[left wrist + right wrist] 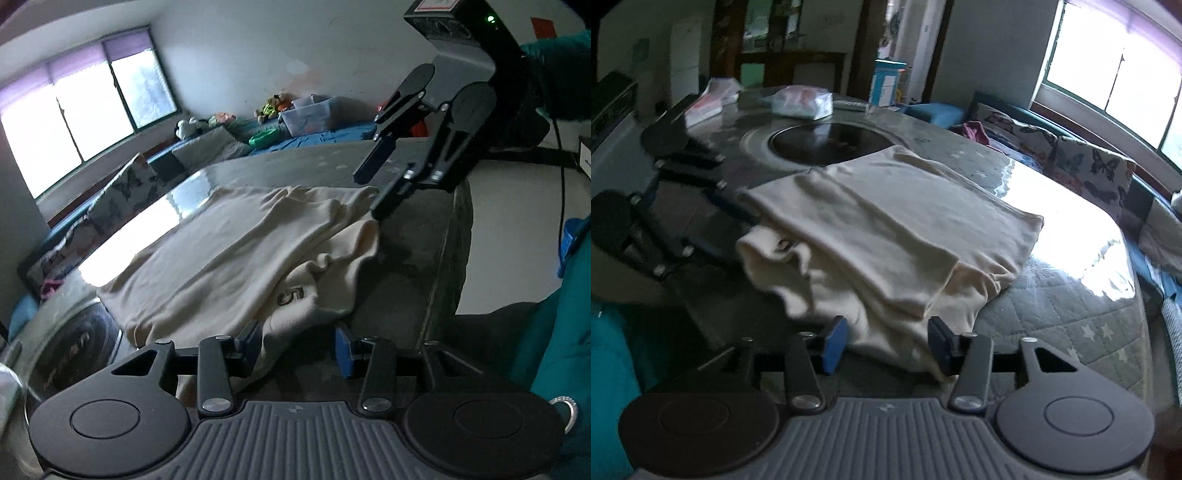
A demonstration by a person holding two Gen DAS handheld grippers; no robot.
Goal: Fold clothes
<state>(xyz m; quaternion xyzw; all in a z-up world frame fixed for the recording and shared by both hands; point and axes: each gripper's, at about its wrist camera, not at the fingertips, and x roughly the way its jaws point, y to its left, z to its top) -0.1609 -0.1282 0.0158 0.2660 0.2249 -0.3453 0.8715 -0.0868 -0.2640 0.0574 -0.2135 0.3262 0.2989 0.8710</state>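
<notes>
A cream garment (229, 254), partly folded with one layer laid over another, lies on the glass-topped table (295, 162); it also shows in the right wrist view (886, 236). My left gripper (299, 349) is open, its blue pads either side of the garment's near corner, which hangs over the table edge. My right gripper (888, 345) is open around the garment's near hanging edge. The right gripper also shows in the left wrist view (376, 188), open at the cloth's far corner. The left gripper shows in the right wrist view (713, 210), blurred.
A round dark inset (827, 142) sits in the table (1052, 295) beyond the garment. Plastic-wrapped packs (803, 101) and a blue box (886, 81) stand at the far end. A butterfly-print sofa (1089, 170) runs under the window. A storage bin (310, 114) and toys sit on a bench.
</notes>
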